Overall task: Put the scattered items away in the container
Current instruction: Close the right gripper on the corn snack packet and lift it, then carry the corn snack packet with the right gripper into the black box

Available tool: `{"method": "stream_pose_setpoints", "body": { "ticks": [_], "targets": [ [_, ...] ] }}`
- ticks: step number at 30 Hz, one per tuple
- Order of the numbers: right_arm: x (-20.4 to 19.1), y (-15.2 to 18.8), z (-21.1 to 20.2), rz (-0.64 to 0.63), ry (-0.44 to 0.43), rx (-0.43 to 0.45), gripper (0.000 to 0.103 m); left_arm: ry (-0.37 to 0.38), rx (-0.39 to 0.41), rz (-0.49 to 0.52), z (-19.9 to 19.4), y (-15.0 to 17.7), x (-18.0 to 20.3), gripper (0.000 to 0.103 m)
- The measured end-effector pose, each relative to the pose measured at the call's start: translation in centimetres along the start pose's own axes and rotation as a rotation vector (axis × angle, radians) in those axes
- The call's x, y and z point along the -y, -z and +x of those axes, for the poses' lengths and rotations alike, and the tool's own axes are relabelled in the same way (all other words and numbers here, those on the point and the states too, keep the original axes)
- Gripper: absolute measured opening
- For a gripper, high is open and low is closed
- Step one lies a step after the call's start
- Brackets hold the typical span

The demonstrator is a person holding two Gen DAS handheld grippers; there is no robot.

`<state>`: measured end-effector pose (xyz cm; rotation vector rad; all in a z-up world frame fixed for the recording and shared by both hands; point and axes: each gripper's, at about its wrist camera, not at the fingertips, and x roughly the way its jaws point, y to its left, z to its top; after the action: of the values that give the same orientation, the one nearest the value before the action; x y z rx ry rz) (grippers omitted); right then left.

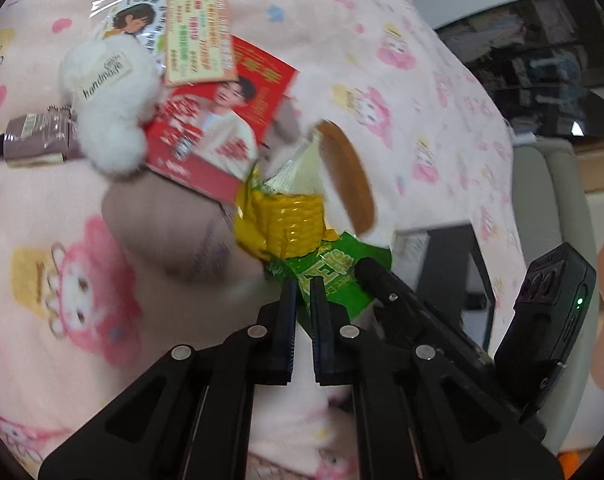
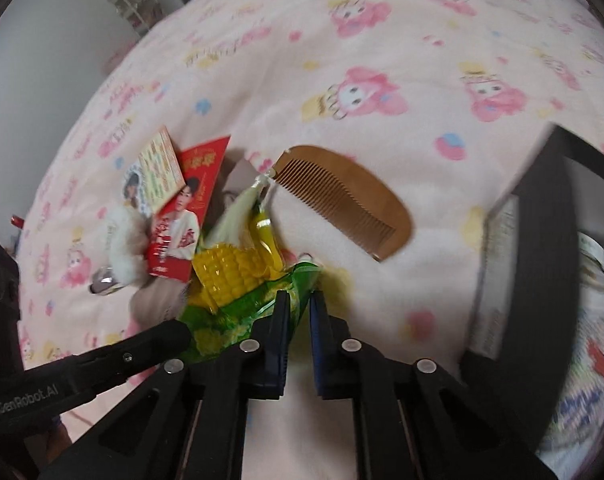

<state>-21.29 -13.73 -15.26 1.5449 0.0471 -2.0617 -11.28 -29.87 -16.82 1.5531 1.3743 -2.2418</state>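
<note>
A packaged corn cob (image 1: 290, 220) in a yellow-green wrapper is held up over the pink cartoon blanket. My left gripper (image 1: 302, 292) is shut on the wrapper's green end. My right gripper (image 2: 300, 298) is shut on the same green end of the corn packet (image 2: 230, 268), right beside the left gripper's fingers (image 2: 158, 340). A wooden comb (image 2: 342, 200) lies on the blanket beyond the corn; it also shows in the left wrist view (image 1: 346, 172). The black container (image 2: 542, 272) stands at the right, with printed items inside.
A red photo card (image 1: 222, 128), an orange card (image 1: 200, 36), a white plush charm (image 1: 110, 108), a mauve tube (image 1: 38, 136) and a beige pouch (image 1: 166, 224) lie together on the blanket. The container's edge (image 1: 442, 268) shows in the left wrist view. Shelves and a chair lie beyond the bed.
</note>
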Motion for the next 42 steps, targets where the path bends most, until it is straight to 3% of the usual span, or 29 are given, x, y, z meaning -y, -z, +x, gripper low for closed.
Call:
{"method": "stream_pose_setpoints", "body": {
  "ticks": [4, 6, 8, 10, 12, 15, 18, 20, 21, 23, 27, 29, 35, 40, 42],
  "targets": [
    [0.6, 3.1, -3.5, -0.011, -0.008, 0.049, 0.007, 0.030, -0.053, 0.055, -1.2, 2.3, 0.9, 0.005],
    [0.6, 4.6, -4.5, -0.016, -0.019, 0.038, 0.007, 0.016, -0.084, 0.052, -1.6, 3.0, 0.5, 0.014],
    [0.9, 6.5, -4.3, -0.016, -0.036, -0.005, 0.007, 0.003, -0.070, 0.020, -1.9, 2.9, 0.0, 0.040],
    [0.2, 7.5, -4.3, -0.065, 0.001, -0.002, 0.006, -0.025, -0.033, -0.028, -2.2, 2.7, -0.6, 0.049],
    [-0.2, 7.5, -4.3, -0.078, 0.027, -0.001, 0.010, -0.053, -0.009, -0.045, -1.6, 2.3, -0.3, 0.053],
    [-0.4, 6.7, -3.8, -0.077, 0.001, -0.014, 0.019, -0.042, -0.025, -0.059, -0.1, 1.9, 0.0, 0.058],
    [-0.3, 6.7, -2.2, -0.077, 0.008, -0.060, 0.019, -0.018, -0.064, -0.074, 2.2, 1.7, 0.0, 0.066],
    [-0.7, 6.7, -1.0, -0.087, -0.006, -0.089, 0.019, -0.048, -0.072, -0.067, 4.3, 1.4, 0.3, 0.072],
    [-0.8, 6.6, -0.5, -0.090, -0.005, -0.090, 0.018, -0.064, -0.085, -0.072, 5.3, 1.3, 0.3, 0.071],
    [-0.9, 6.4, -0.2, -0.099, 0.042, -0.063, 0.012, -0.079, -0.133, -0.103, 7.2, 1.3, -0.1, 0.055],
    [-0.7, 6.3, -1.6, -0.085, 0.020, -0.008, 0.008, -0.060, -0.086, -0.032, 5.7, 1.9, 1.1, 0.053],
    [-0.7, 6.5, -2.7, -0.084, 0.006, 0.003, 0.008, -0.020, -0.075, -0.004, 4.6, 2.7, 1.5, 0.040],
    [-0.8, 7.7, -8.3, -0.108, -0.015, 0.100, 0.007, 0.064, -0.005, 0.040, 0.9, 5.3, 4.0, 0.040],
    [0.7, 9.1, -15.1, -0.113, -0.066, 0.226, 0.008, 0.091, 0.075, 0.177, -2.7, 7.5, 9.9, 0.040],
    [1.2, 9.3, -16.5, -0.135, -0.028, 0.251, 0.008, 0.089, 0.084, 0.254, -2.8, 8.5, 12.9, 0.040]
  ]
}}
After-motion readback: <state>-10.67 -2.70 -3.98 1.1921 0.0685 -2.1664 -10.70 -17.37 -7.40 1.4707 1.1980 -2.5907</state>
